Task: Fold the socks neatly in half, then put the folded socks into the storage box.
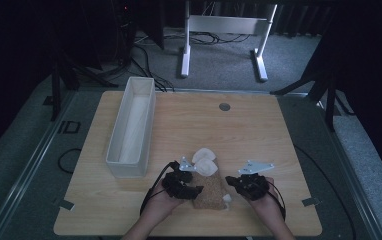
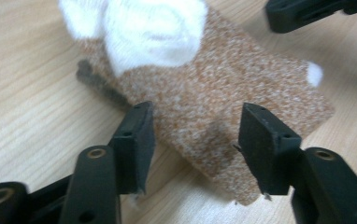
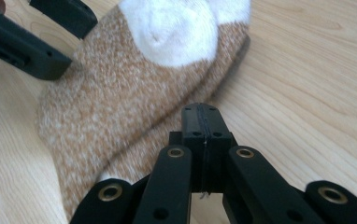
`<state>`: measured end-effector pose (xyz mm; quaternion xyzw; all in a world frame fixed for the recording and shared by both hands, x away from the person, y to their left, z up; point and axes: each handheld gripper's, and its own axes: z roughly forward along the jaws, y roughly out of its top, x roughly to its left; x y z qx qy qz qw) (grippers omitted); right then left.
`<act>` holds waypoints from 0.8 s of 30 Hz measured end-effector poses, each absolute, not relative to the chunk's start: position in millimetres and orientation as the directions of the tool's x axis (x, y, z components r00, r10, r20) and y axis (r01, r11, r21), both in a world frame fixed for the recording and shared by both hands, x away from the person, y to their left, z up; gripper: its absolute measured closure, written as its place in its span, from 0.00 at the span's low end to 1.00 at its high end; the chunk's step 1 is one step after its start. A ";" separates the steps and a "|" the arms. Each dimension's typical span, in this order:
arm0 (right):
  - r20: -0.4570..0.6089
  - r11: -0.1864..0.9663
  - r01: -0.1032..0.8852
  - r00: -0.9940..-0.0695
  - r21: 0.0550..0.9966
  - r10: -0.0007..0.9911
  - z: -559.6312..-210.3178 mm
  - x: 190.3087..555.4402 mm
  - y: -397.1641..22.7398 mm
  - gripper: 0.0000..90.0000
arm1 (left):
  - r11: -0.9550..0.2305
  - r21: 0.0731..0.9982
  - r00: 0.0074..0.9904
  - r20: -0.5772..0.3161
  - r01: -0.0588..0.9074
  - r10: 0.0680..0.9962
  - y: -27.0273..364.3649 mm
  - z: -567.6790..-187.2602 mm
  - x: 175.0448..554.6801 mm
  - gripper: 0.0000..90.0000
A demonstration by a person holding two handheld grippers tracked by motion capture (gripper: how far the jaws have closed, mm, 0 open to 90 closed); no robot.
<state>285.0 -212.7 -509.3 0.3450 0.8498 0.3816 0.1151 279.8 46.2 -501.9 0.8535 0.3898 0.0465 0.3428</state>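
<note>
Two grippers work one folded pair of brown-speckled socks with white toes, lying on the table near its front edge. The left gripper stands half open over the fabric — pads not pressing. The right gripper is closed tight beside the socks' edge, nothing visibly pinched. One white bin sits well apart.

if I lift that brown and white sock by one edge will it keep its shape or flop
Probably flop: the sock lies flat and folded on the table, its knit looking soft. It likely weighs little. The fuzzy knit should resist slipping; the left gripper is open over it.
</note>
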 end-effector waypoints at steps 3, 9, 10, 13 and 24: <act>0.099 0.424 0.513 -0.716 0.746 0.692 -513.8 284.6 -222.7 0.82 | -0.447 0.620 0.681 -0.201 0.645 0.704 47.3 -504.9 281.2 0.46; 0.105 0.416 0.494 -0.731 0.764 0.674 -510.4 280.0 -222.0 0.96 | -0.444 0.620 0.677 -0.200 0.647 0.709 44.7 -507.8 283.5 0.45; 0.102 0.423 0.489 -0.738 0.763 0.667 -509.2 279.8 -219.6 0.98 | -0.442 0.620 0.675 -0.200 0.649 0.711 44.0 -508.0 284.0 0.45; 0.090 0.450 0.468 -0.762 0.761 0.641 -507.0 279.0 -208.0 0.99 | -0.441 0.620 0.670 -0.193 0.649 0.716 42.1 -508.7 285.8 0.45; 0.027 0.543 0.444 -0.791 0.713 0.611 -523.0 284.2 -183.1 1.00 | -0.439 0.594 0.659 -0.217 0.674 0.720 40.0 -518.4 295.5 0.41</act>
